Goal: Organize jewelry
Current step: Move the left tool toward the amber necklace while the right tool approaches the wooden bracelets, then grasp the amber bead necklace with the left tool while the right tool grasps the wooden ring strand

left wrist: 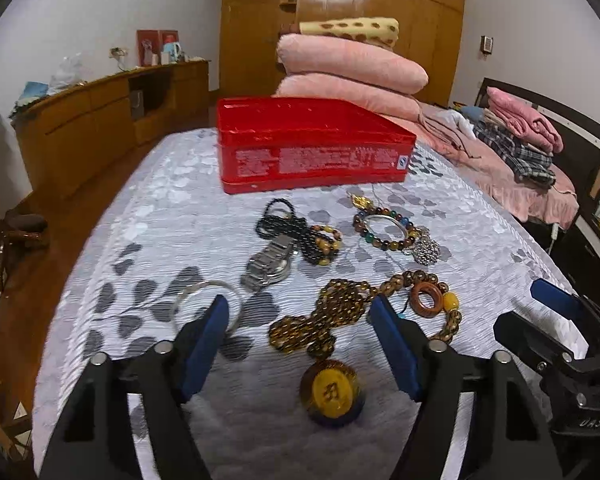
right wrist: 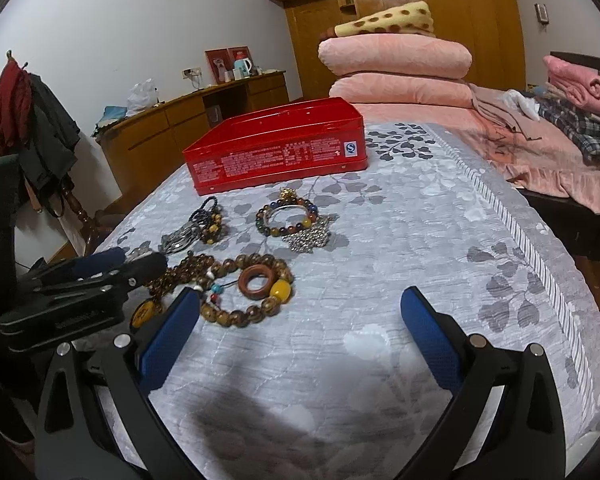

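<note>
A closed red tin box stands on the grey leaf-patterned bedspread. In front of it lie a black bead string, a steel watch, a multicoloured bead bracelet, a silver pendant, a brown bead necklace with a yellow round pendant, a wooden-ring bead bracelet and a clear bangle. My left gripper is open, low over the brown necklace. My right gripper is open and empty, just right of the wooden-ring bracelet.
Folded pink quilts and a spotted blanket are stacked behind the tin. Piled clothes lie at the right. A wooden sideboard and wardrobe stand behind. The bed edge drops to the floor at the left.
</note>
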Demonstrator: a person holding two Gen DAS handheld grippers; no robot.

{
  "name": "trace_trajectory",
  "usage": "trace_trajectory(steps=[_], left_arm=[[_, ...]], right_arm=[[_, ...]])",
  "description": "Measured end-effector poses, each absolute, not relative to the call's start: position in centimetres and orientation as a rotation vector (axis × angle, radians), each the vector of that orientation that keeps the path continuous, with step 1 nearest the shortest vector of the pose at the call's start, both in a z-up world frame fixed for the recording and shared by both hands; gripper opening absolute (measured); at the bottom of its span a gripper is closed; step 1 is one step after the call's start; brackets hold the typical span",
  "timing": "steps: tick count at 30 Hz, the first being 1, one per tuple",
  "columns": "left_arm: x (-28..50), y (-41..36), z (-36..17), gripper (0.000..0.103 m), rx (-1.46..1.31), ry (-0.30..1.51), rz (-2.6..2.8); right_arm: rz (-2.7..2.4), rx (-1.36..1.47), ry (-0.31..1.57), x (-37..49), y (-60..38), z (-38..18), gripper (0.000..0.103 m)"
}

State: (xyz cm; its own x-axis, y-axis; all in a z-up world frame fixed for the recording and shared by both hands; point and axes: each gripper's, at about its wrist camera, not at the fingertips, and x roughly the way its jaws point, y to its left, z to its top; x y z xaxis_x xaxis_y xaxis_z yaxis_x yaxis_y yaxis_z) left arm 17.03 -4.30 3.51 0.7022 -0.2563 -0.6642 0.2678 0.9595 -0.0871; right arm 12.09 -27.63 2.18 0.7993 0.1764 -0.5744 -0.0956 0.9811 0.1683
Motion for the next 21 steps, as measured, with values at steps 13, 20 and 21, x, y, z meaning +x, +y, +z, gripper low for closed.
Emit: trace_trajectory(steps=[13,20,21], left_arm=[[19.1,-5.9,2.1,0.042,0.032,0.827,-0.372],[18.6,-5.8,1.8,0.027,0.04,0.827,-0.385],[18.6,-5.6,1.9,0.026,0.027,0.827,-0.386]], right_arm=[[0.132,0.164,0.652,14.0,-28.8,2.0,0.097],[0.185,0.134,0.657,14.4,-27.8,2.1,0.08],[0.207,0.135,0.665,14.5,-27.5,2.1,0.069]])
